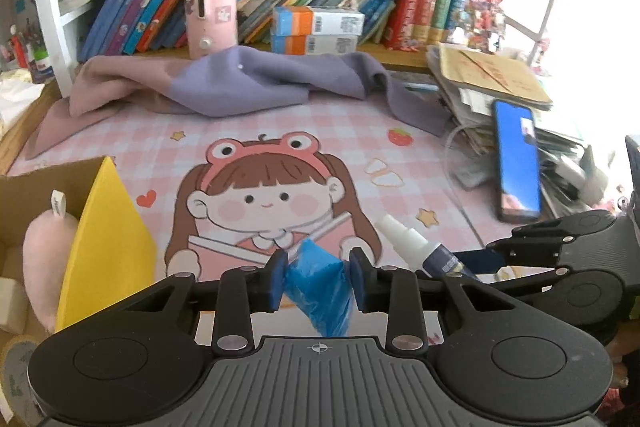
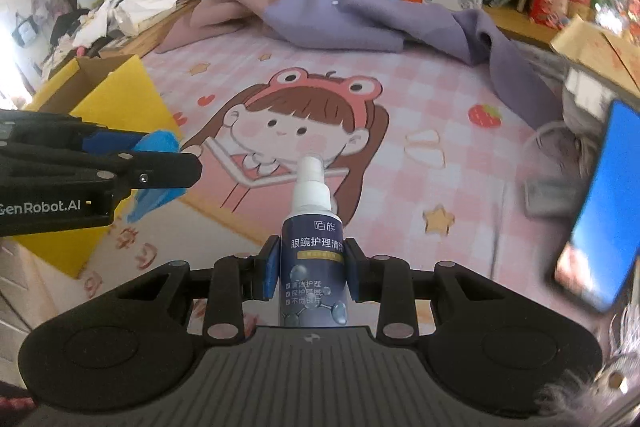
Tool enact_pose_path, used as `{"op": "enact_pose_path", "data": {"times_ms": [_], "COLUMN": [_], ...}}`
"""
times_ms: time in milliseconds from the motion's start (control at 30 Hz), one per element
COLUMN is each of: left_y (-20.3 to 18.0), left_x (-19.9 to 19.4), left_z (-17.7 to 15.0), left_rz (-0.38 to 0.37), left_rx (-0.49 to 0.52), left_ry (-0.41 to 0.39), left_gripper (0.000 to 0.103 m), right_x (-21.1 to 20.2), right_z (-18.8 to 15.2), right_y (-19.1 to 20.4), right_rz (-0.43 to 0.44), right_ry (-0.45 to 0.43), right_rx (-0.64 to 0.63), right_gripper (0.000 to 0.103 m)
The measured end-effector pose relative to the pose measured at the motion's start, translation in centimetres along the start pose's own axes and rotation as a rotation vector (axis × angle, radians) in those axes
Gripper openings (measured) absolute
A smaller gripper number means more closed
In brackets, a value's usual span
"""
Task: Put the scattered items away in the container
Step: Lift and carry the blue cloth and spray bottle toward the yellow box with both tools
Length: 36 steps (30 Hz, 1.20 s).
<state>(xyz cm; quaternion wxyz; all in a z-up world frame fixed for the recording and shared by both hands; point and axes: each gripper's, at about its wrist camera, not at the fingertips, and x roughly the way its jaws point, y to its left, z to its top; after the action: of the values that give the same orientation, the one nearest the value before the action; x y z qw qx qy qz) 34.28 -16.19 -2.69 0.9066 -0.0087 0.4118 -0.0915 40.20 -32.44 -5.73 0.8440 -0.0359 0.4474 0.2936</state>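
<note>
My left gripper (image 1: pixel 318 277) is shut on a crumpled blue plastic bag (image 1: pixel 318 287) and holds it above the pink cartoon mat. The bag also shows in the right wrist view (image 2: pixel 158 143). My right gripper (image 2: pixel 310 269) is shut on a dark blue spray bottle (image 2: pixel 312 267) with a white nozzle, which points forward. The bottle also shows in the left wrist view (image 1: pixel 424 251). The container is a yellow cardboard box (image 1: pixel 102 243) at the left, open, with a pink plush toy (image 1: pixel 44 259) inside. The box also shows in the right wrist view (image 2: pixel 132 99).
A purple-pink cloth (image 1: pixel 224 87) lies at the back of the mat. A phone with a lit blue screen (image 1: pixel 516 159) leans on a stack of papers (image 1: pixel 492 83) at the right. Books, a pink case (image 1: pixel 210 9) and boxes (image 1: pixel 316 31) fill the shelf behind.
</note>
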Motion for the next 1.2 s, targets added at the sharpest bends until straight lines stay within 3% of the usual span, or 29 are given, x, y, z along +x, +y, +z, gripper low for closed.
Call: {"op": "enact_pose_path", "data": {"times_ms": [533,1200], "left_y": [-0.2,1.3], "left_x": [-3.2,-8.9], "left_z": [-2.8,-6.7], "left_rz": [-0.094,-0.242], "left_rx": [-0.008,0.052], "left_ry": [-0.035,-0.094], "left_gripper": [0.028,0.028], "right_x": [-3.8,-8.8], "right_z": [-2.8,-6.2], "right_y": [2.2,8.4], "right_rz": [-0.080,-0.218], "right_ry": [-0.029,-0.115], "right_rx": [0.059,0.092], "right_gripper": [0.031,0.031]}}
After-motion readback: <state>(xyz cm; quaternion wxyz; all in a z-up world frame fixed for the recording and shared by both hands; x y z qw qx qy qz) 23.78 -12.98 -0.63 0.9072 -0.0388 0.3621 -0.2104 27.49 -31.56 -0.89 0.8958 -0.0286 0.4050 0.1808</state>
